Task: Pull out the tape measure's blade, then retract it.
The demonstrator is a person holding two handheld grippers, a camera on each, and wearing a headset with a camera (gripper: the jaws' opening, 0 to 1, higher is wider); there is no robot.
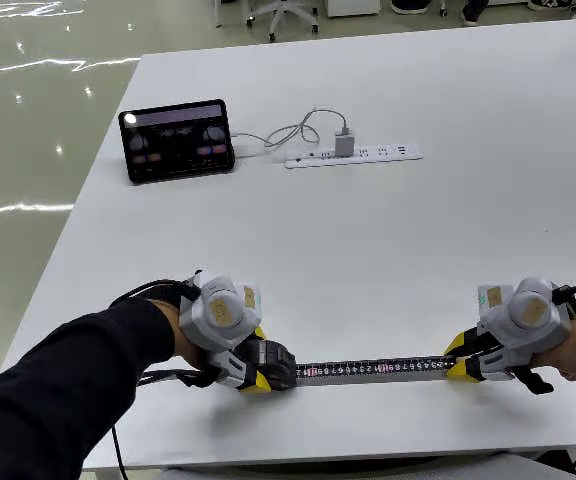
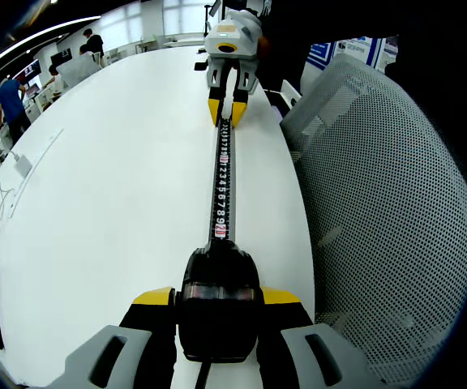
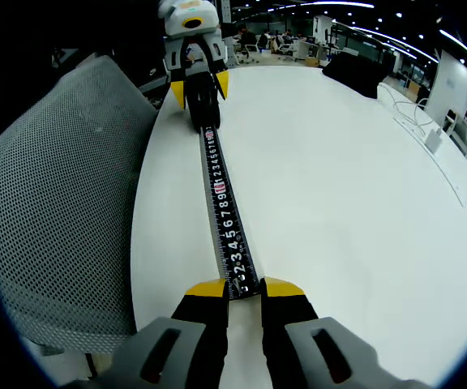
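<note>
The tape measure's black case (image 1: 274, 366) sits on the white surface (image 1: 388, 250) close to its near edge, toward the person's left. The left gripper (image 1: 259, 361) has it clamped, with one yellow-tipped jaw pressed against each side of the case. In the left gripper view the case sits squarely between those jaws with its mouth facing away.

The blade (image 1: 373, 368) is drawn out of the case. It lies flat along the near edge with its black face and white numbers up, and runs straight across to the right gripper (image 1: 456, 358). That gripper's jaws are nearly closed and pinch the blade's far end. In the right gripper view the lowest numbers sit right at the yellow tips. The two grippers face each other with the blade stretched between them, each held in a hand with a dark sleeve behind it.

Farther back on the surface, well apart from the tape, a tablet (image 1: 176, 140) stands propped with its screen lit. To its right lies a white power strip (image 1: 354, 155) with a plug (image 1: 344, 144) in it. A pale cable (image 1: 286, 132) loops between the plug and the tablet.

Just off the near edge there is a grey mesh chair (image 2: 387, 203). Beyond the surface's left side is a glossy floor (image 1: 38, 110).
</note>
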